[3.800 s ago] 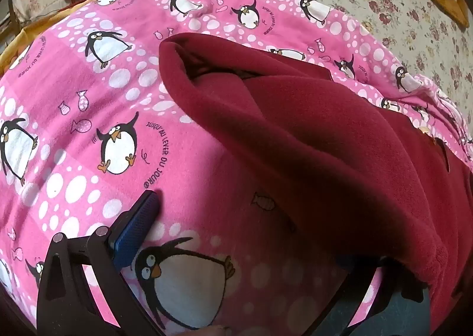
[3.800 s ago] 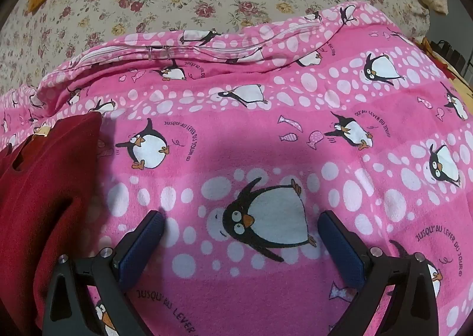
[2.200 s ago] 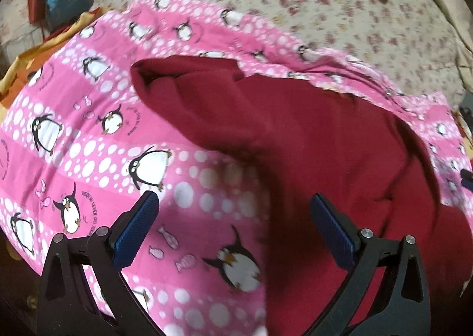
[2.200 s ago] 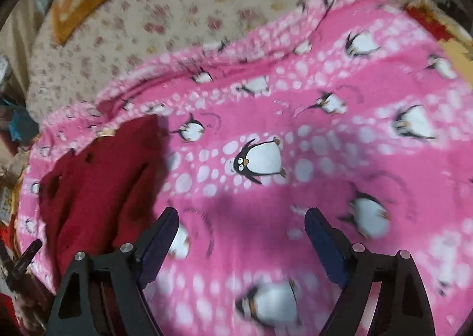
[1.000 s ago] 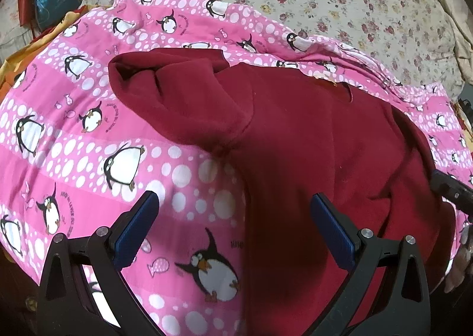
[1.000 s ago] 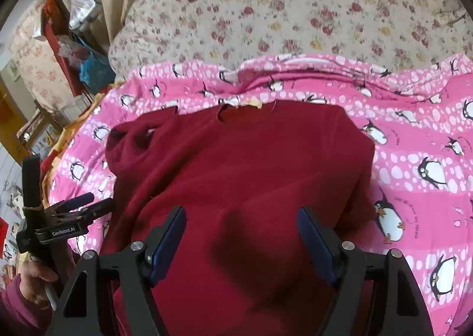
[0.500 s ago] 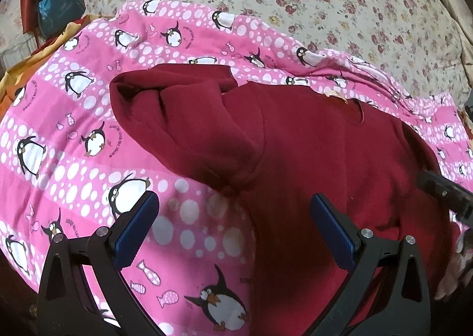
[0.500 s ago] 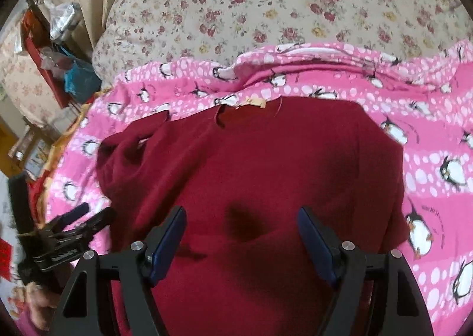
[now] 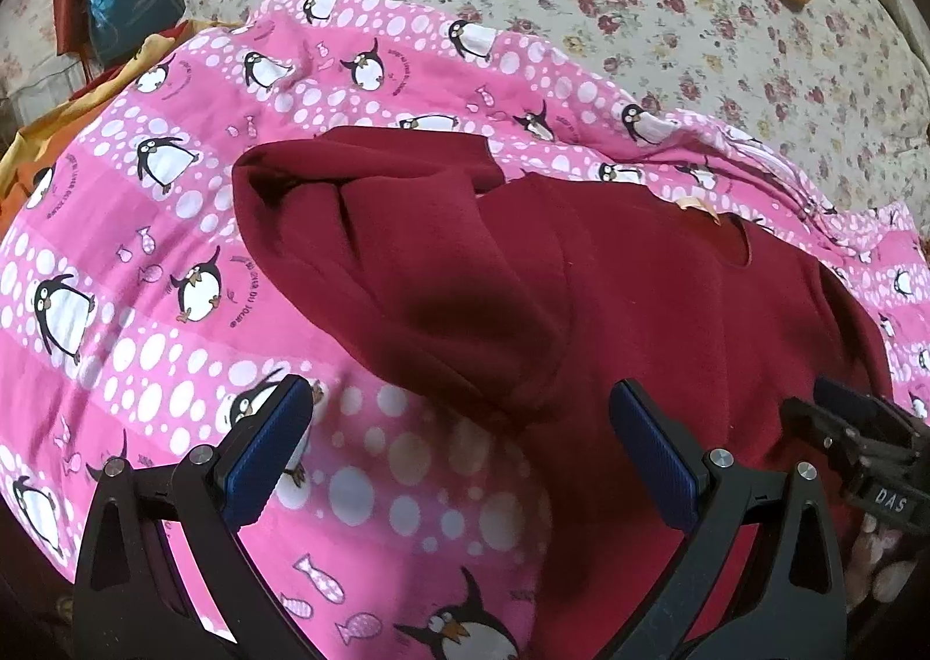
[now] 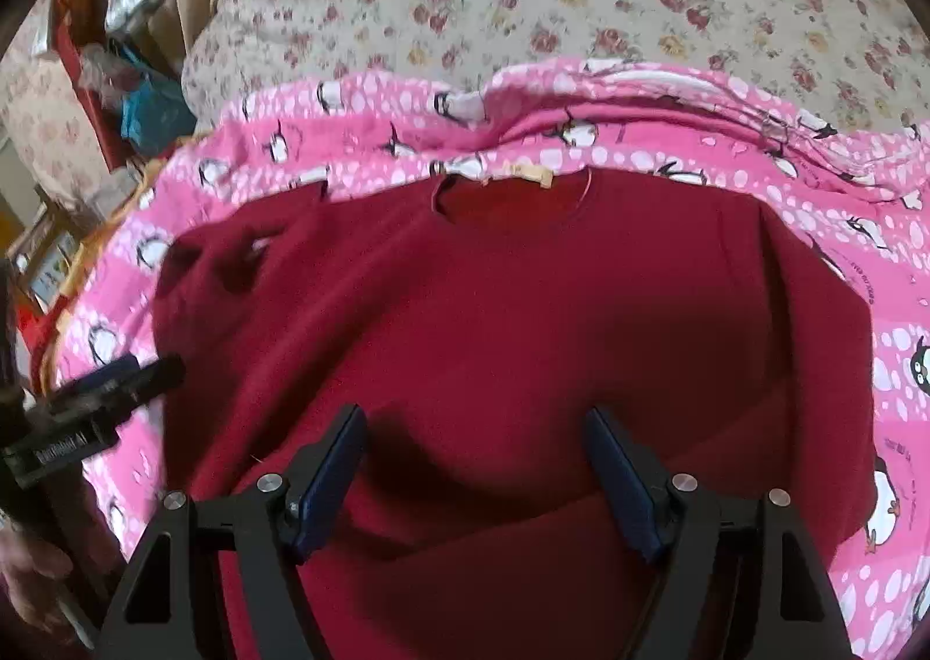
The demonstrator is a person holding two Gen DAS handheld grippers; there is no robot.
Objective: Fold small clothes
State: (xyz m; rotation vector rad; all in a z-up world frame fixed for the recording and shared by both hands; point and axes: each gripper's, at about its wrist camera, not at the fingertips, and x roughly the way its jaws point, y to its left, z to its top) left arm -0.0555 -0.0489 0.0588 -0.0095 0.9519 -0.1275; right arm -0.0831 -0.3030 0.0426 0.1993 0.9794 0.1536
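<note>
**Soft fleece, two free grippers**

Our sweater [image 10: 523,323] lies spread on the pink blanket [image 9: 145,311], its left sleeve [image 9: 407,265] bunched. Left gripper [image 9: 459,445] and right gripper [image 10: 476,468] both gape wide, holding nothing. The fleece looks thick, limp and light, so we judge the sleeve cuff the best pinch point.

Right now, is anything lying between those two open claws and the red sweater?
Nothing visible. The left gripper hangs open beside the sleeve, and the right gripper hangs open directly over the red sweater.
</note>
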